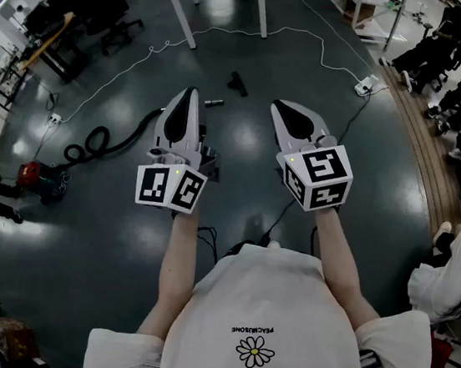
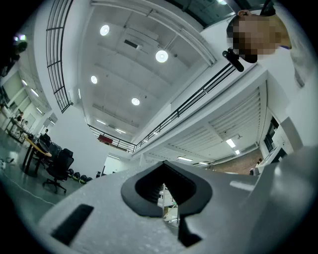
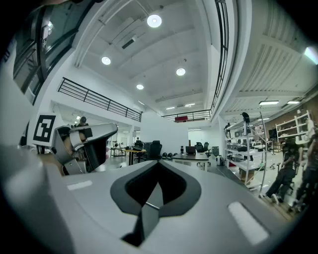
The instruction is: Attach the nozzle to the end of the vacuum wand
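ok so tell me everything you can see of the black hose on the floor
The black hose lies on the dark glossy floor, ahead and left of the person. It looks flexible and curls into loops midway. One end runs toward a red machine. The other passes out of sight behind the left claw. Neither claw holds it.

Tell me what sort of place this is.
Probably a big lab or workshop hall: a high ceiling with a railed balcony, desks with office chairs, and stocked shelves along one side.
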